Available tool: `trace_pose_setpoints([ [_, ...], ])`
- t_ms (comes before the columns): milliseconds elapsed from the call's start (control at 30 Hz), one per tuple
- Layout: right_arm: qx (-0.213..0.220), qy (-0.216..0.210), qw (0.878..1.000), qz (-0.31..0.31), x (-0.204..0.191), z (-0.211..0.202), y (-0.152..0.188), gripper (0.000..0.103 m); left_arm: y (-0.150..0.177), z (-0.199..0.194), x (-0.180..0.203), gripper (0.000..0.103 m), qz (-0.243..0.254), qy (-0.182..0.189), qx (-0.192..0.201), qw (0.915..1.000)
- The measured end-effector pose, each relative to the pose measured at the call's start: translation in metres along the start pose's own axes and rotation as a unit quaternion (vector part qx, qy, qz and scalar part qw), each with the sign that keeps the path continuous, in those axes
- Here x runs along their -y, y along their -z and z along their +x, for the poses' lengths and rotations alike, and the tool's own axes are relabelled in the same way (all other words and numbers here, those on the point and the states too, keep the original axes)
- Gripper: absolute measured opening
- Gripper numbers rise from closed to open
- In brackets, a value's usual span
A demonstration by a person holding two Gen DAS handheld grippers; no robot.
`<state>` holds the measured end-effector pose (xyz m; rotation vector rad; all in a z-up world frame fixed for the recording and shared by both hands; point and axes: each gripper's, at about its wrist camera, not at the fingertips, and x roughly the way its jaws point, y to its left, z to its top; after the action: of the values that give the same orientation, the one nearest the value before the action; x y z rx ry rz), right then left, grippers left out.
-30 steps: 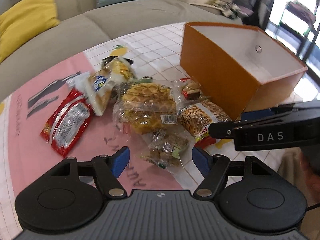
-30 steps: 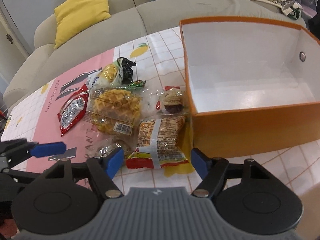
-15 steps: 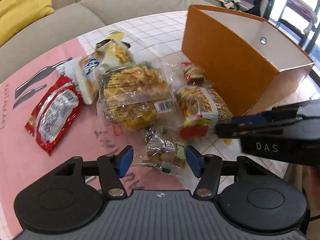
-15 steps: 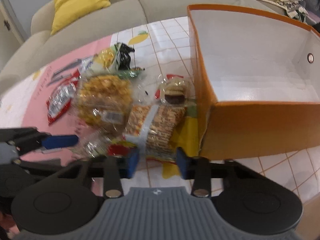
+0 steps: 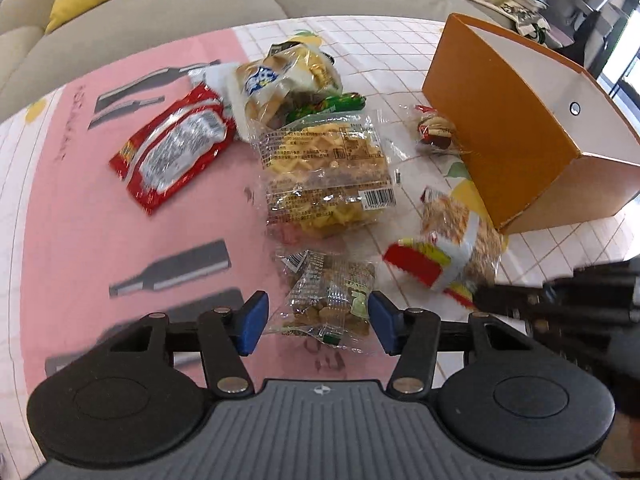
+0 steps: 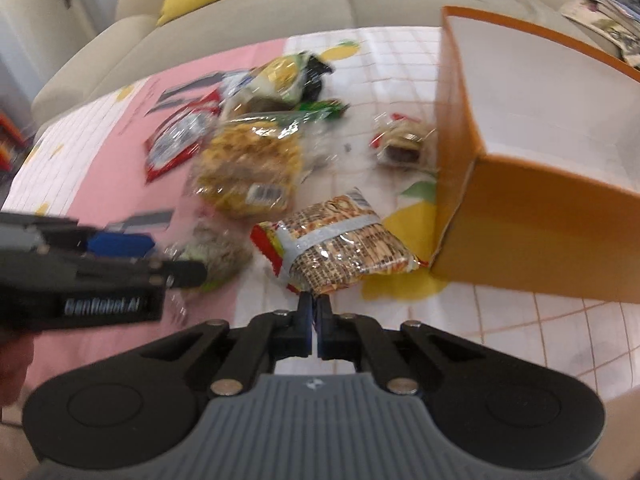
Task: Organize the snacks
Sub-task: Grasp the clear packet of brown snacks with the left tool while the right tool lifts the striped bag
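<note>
while the left gripper (image 5: pixel 314 322) hangs over the pink mat, its jaws are closing around a small clear nut packet (image 5: pixel 330 300) that lies between the blue pads, not yet pressed. right gripper (image 6: pixel 315 312) is pinched tight on the near edge of the orange cracker pack (image 6: pixel 340 246). orange box (image 6: pixel 532 236) sits just right of that pack.

glossy crinkled plastic snack wrappers (image 5: pixel 328 176) (mostly clear), a matt orange cardboard box (image 5: pixel 500 136), smooth printed tablecloth (image 5: pixel 80 220).
</note>
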<state>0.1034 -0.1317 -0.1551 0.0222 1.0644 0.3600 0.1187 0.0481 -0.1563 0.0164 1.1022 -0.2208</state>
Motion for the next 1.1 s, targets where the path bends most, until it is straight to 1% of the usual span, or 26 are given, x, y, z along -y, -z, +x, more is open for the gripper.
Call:
trace_pose_setpoints([
  [100,-0.024,0.001,1.0,-0.016,-0.002,-0.01,0.012,0.0,0.007,-0.004,0.0,0.063,-0.009,-0.005,-0.004,0.9999],
  [233,-0.039,0.016,0.999,-0.005,0.007,-0.02,0.023,0.0,0.011,-0.005,-0.004,0.063,-0.025,0.0,-0.005,0.9997],
  [267,-0.038,0.017,0.999,-0.001,0.009,-0.022,0.024,0.001,0.012,-0.005,-0.004,0.063,-0.027,0.001,-0.003,0.9996],
  [300,-0.039,0.019,0.999,0.004,0.011,-0.023,0.024,0.006,0.012,-0.005,-0.004,0.063,-0.029,0.002,-0.002,0.9996],
  [333,-0.037,0.024,0.999,0.01,0.013,-0.025,0.025,0.008,0.012,-0.005,-0.005,0.063,-0.031,0.003,-0.001,0.9995],
  [367,-0.035,0.03,0.999,0.015,0.013,-0.026,0.023,0.017,0.012,-0.006,-0.005,0.063,-0.032,0.004,0.0,0.9995],
  [400,-0.031,0.038,0.999,0.021,0.013,-0.027,0.022,0.029,0.013,-0.006,-0.006,0.063,-0.031,0.005,0.002,0.9995],
  [433,-0.021,0.045,0.998,0.029,0.013,-0.029,0.02,0.053,0.013,-0.006,-0.006,0.063,-0.031,0.006,0.003,0.9995],
  [467,-0.012,0.047,0.998,0.038,0.013,-0.031,0.019,0.067,0.014,-0.005,-0.007,0.063,-0.032,0.007,0.003,0.9994],
  [500,-0.005,0.048,0.998,0.05,0.014,-0.032,0.017,0.071,0.015,-0.005,-0.007,0.063,-0.034,0.009,0.003,0.9994],
  [567,0.002,0.042,0.996,0.073,0.016,-0.03,0.011,0.073,0.015,-0.003,-0.009,0.064,-0.037,0.013,0.005,0.9992],
  [600,0.003,0.042,0.995,0.085,0.017,-0.025,0.006,0.077,0.015,-0.002,-0.009,0.065,-0.036,0.014,0.005,0.9992],
  [633,0.001,0.043,0.995,0.095,0.017,-0.02,0.002,0.079,0.015,-0.002,-0.008,0.065,-0.034,0.014,0.005,0.9993],
  [733,-0.01,0.044,0.993,0.113,0.015,-0.005,-0.007,0.079,0.015,0.0,-0.008,0.067,-0.029,0.016,0.007,0.9994],
  [833,-0.02,0.056,0.992,0.111,0.012,0.009,-0.009,0.079,0.016,0.003,-0.009,0.066,-0.029,0.022,0.006,0.9993],
  [900,-0.026,0.063,0.992,0.11,0.011,0.015,-0.009,0.076,0.015,0.004,-0.01,0.066,-0.032,0.026,0.004,0.9991],
  [1033,-0.026,0.07,0.993,0.095,0.011,0.02,-0.006,0.076,0.015,0.009,-0.009,0.066,-0.031,0.03,-0.003,0.9991],
  [1100,-0.031,0.067,0.993,0.094,0.014,0.023,-0.004,0.074,0.015,0.011,-0.007,0.066,-0.026,0.03,-0.008,0.9992],
])
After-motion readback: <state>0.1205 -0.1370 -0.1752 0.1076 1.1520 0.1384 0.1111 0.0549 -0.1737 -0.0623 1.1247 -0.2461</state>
